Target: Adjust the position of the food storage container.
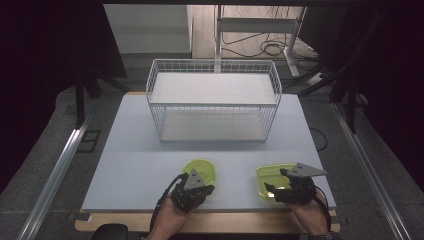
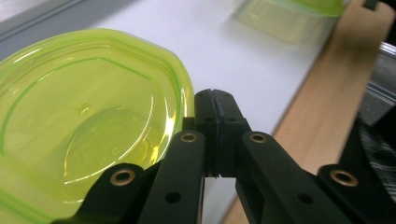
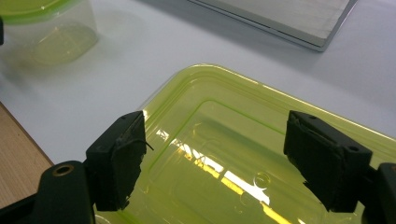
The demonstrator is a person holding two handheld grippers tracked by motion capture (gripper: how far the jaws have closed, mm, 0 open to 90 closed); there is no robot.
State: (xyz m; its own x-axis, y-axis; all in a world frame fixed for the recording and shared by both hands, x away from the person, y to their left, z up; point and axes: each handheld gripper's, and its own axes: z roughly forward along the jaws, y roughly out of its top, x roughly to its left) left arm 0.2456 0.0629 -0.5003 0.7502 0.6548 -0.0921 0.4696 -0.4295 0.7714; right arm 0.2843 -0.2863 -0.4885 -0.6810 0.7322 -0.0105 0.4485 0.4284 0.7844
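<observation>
A: Table (image 1: 135, 150) first, from the high view. A round green box (image 1: 201, 169) sits near the front edge, and a square green box (image 1: 272, 177) sits to its right, a little apart. The left gripper (image 1: 202, 190) is at the round box's near rim. The right gripper (image 1: 274, 187) is over the near part of the square one. A wire basket (image 1: 213, 100) stands far back, with lots of bare table between it and the boxes.

B: And the left gripper view?

A: The left gripper (image 2: 215, 95) has its jaws pressed together, with nothing between them. It sits just beside the round box's lid (image 2: 88, 116). I think it must open before it can take the rim.

B: The right gripper view?

A: The right gripper (image 3: 212, 154) has its jaws spread wide over the square lid (image 3: 233, 140). Nothing is pinched yet.

B: How to do it well?

A: I'd go down slowly and grab the rim, not the slippery middle. The wooden edge (image 3: 18, 154) is close, so I'd move forward, toward the basket, where there's room.
</observation>
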